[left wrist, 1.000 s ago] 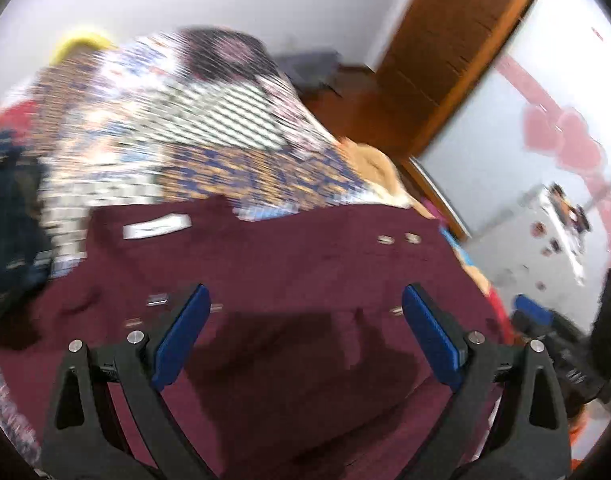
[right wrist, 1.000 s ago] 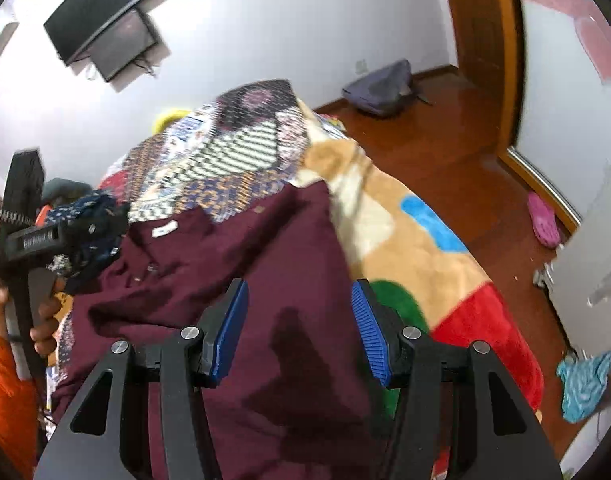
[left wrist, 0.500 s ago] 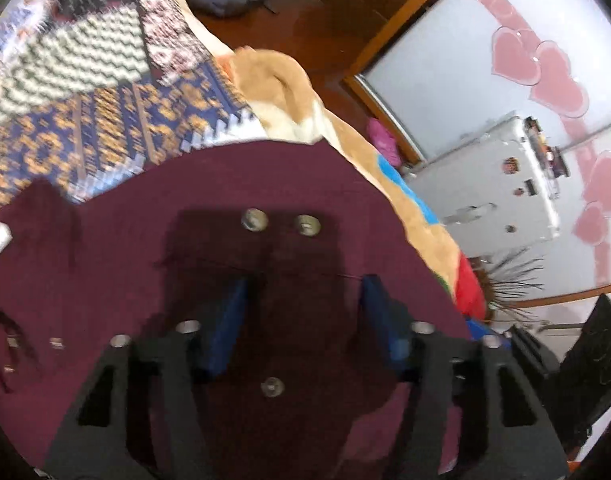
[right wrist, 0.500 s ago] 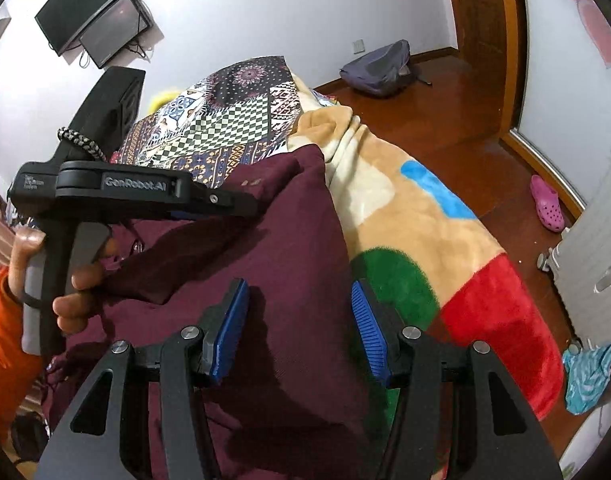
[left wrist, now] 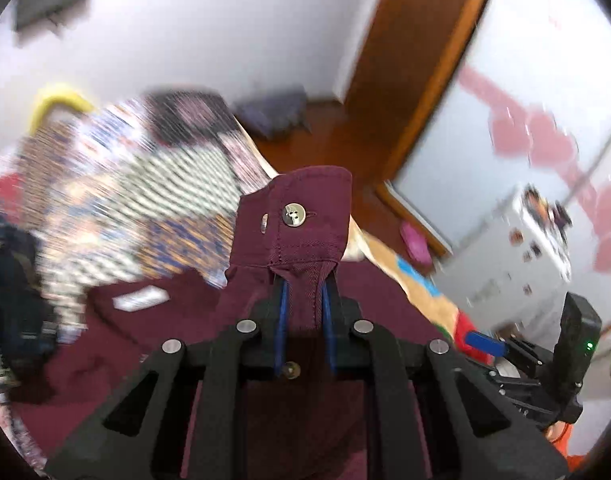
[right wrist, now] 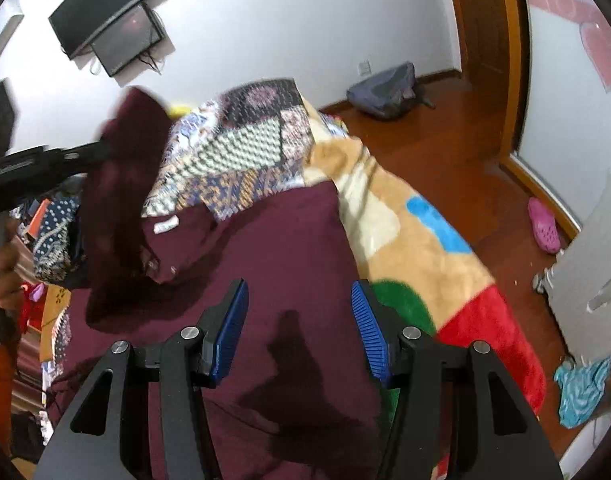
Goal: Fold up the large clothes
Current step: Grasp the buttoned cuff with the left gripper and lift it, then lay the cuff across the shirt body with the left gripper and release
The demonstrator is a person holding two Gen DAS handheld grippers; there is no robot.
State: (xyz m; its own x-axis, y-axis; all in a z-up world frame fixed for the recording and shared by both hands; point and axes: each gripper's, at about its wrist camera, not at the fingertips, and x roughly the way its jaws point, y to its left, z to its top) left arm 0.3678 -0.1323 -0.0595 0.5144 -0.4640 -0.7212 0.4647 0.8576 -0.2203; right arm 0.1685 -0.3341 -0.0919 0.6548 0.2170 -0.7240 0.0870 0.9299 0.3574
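A: What are the left gripper's (left wrist: 303, 312) jaws doing?

B: They are closing on the maroon shirt's sleeve (left wrist: 305, 276), just below the cuff (left wrist: 295, 216). The cloth is already pinched between the blue pads, and the cuff with its pale button (left wrist: 293, 215) is standing up past the fingertips.

A: Why there?

B: Probably because the stitched cuff gives a firm edge. Holding just under it is letting the whole sleeve hang from one point, so it can be carried across the body for a fold.

A: And the right gripper (right wrist: 299, 320)?

B: Its jaws are standing apart with nothing between them. It is hovering over the lower part of the maroon shirt (right wrist: 273, 256), near the shirt's right edge, where the fleece blanket (right wrist: 409, 240) is showing.

A: Where is the shirt itself lying?

B: It is spreading flat across the bed, with the white neck label (right wrist: 166, 225) towards the far end. Beyond the shirt a patchwork quilt (right wrist: 245, 148) is covering the bed. To the shirt's left, in the right wrist view, the sleeve is hanging lifted from the left gripper, which a hand (right wrist: 3, 276) is holding.

A: So what is the right one waiting for?

B: My guess is that it is staying ready to pin or take the shirt's hem while the sleeve is being folded in.
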